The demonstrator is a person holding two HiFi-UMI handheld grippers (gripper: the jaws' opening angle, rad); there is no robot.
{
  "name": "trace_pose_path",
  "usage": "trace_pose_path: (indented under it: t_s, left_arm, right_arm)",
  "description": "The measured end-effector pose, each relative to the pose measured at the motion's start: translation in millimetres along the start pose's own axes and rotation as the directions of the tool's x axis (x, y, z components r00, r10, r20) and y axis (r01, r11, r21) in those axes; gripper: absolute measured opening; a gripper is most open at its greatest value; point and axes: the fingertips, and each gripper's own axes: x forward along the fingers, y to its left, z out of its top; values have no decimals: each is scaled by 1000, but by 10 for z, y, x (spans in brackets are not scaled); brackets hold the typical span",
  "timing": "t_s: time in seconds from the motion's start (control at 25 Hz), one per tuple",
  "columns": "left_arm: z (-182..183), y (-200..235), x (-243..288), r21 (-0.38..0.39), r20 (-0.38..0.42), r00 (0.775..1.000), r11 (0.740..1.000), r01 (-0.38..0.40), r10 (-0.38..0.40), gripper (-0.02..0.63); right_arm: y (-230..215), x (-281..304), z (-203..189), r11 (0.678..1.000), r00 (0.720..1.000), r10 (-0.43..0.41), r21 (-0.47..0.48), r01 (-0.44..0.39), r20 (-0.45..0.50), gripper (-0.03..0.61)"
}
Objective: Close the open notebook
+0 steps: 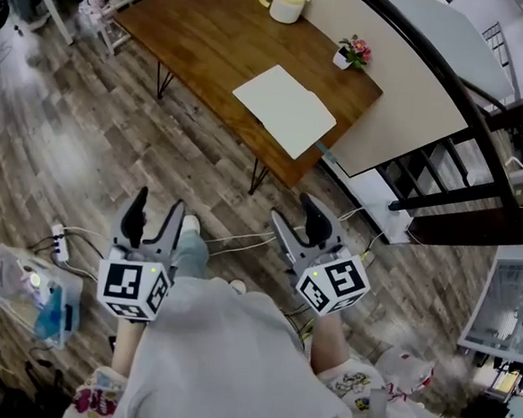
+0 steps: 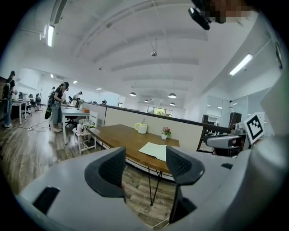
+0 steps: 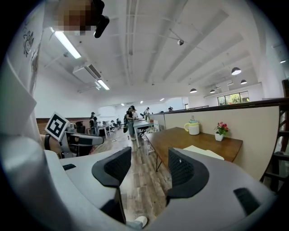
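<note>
The notebook (image 1: 285, 109) lies open on the counter (image 1: 207, 41), near its edge facing the person. The left tool (image 1: 155, 224) and right tool (image 1: 302, 227) are well short of the counter, jaws apart and empty. This looks like the approach step. Next, one tool must reach a cover and fold it over.

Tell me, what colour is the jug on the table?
Cream jug with a yellow handle, clearest in the head view.

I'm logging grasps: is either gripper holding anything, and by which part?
Nothing is held. The left gripper and the right gripper are both open and empty; the notebook lies on the table, away from both.
</note>
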Motion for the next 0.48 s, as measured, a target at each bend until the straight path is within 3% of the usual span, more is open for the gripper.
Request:
trace_pose_path:
  t_s: [0.48]
  left_arm:
    - [489,884,818,29,-9,991,991,131,-131,327]
  right_arm:
    - [-155,945,302,987,989,-149,55,148,13,286]
